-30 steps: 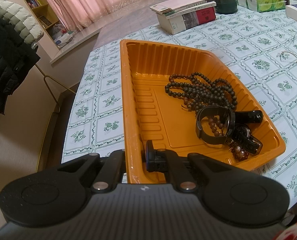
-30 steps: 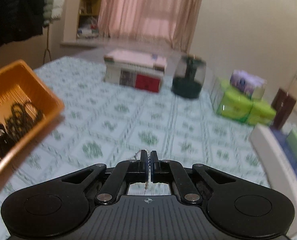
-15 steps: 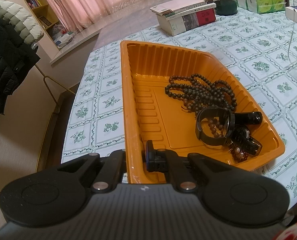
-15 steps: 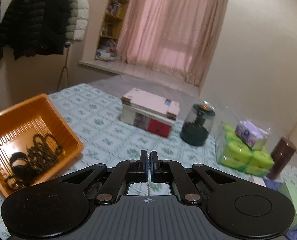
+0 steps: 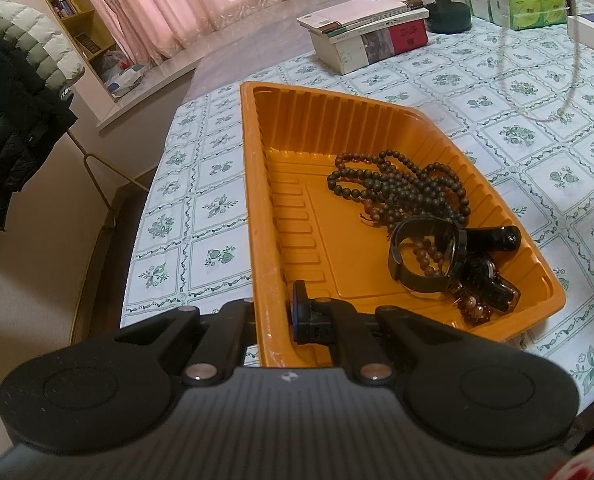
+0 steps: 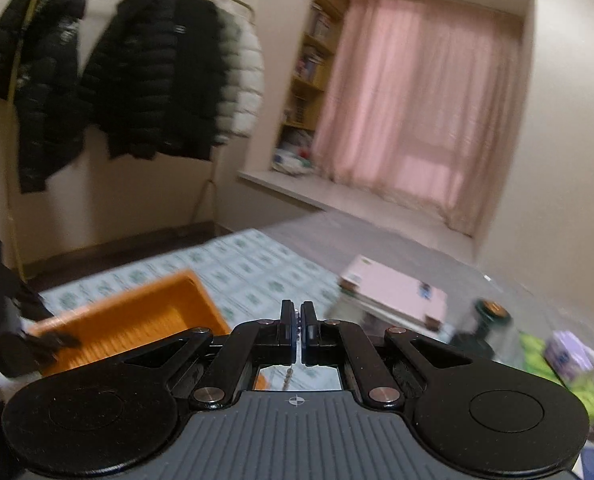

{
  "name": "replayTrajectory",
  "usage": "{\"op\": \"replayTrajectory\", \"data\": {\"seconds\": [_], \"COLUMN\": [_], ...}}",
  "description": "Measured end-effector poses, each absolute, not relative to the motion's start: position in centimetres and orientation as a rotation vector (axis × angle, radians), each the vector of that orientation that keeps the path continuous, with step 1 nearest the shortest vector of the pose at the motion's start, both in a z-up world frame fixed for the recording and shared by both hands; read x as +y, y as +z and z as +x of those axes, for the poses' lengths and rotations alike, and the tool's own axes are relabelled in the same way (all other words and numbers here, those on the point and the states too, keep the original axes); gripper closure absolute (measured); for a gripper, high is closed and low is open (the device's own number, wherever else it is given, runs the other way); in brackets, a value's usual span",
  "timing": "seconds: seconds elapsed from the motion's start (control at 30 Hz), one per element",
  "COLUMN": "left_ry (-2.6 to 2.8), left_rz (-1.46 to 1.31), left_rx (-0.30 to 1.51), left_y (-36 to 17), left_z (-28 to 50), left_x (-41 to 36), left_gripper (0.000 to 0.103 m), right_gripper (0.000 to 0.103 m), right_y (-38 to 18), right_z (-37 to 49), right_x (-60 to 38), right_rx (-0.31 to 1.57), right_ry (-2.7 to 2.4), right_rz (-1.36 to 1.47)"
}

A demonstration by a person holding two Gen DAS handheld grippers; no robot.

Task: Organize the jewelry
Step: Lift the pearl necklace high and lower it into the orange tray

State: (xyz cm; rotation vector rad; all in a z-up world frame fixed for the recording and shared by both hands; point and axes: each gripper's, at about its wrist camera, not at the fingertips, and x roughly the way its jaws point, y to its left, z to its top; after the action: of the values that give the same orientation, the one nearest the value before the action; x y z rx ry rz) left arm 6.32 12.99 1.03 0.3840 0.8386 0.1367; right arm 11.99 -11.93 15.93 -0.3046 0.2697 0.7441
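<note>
An orange tray [image 5: 337, 120] lies on the flowered tablecloth. My left gripper [image 5: 275, 312] is shut on the tray's near wall, one finger inside and one outside. Inside the tray are a dark bead necklace [image 5: 397, 188], a black watch [image 5: 425, 256] and a reddish bead bracelet [image 5: 473, 308]. My right gripper [image 6: 297, 320] is shut on a thin pale chain [image 6: 287, 378] that dangles below its fingers. In the left wrist view that chain [image 5: 569, 92] hangs as a loop in the air over the table, right of the tray. The orange tray [image 6: 137, 320] lies below and left of the right gripper.
A stack of books [image 5: 369, 36], a dark green jar [image 5: 441, 0] and green tissue packs [image 5: 517, 4] stand at the table's far side. The table edge runs just left of the tray, with floor beyond it. Jackets [image 6: 137, 80] hang on a rack by the wall.
The right gripper has risen and swung left with the chain, which has left the tablecloth and now hangs in the air. The left gripper and the tray have not moved.
</note>
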Motion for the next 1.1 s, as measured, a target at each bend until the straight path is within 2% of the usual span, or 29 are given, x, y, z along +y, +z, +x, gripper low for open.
{"op": "replayTrajectory", "data": {"seconds": [0.43,0.73,1.1], "left_ry": [0.133,0.130,0.133], "left_rz": [0.382,0.380,0.379], "left_rx": [0.835,0.831,0.832], "left_y": [1.1,1.0,1.0], "left_z": [6.3,6.4,6.4], "left_x": [13.0,12.9,12.9], "left_gripper": [0.099,0.099,0.099], "right_gripper": [0.101,0.101,0.101], "right_y": [16.7,13.1,10.0], "right_z": [11.6,13.1,15.0], "right_x": [-2.3,2.5,3.2], "right_rx": [0.249,0.339,0.396], "right_ry": [0.974,1.016,0.990], "right_rz": [-0.356,-0.411,-0.460]}}
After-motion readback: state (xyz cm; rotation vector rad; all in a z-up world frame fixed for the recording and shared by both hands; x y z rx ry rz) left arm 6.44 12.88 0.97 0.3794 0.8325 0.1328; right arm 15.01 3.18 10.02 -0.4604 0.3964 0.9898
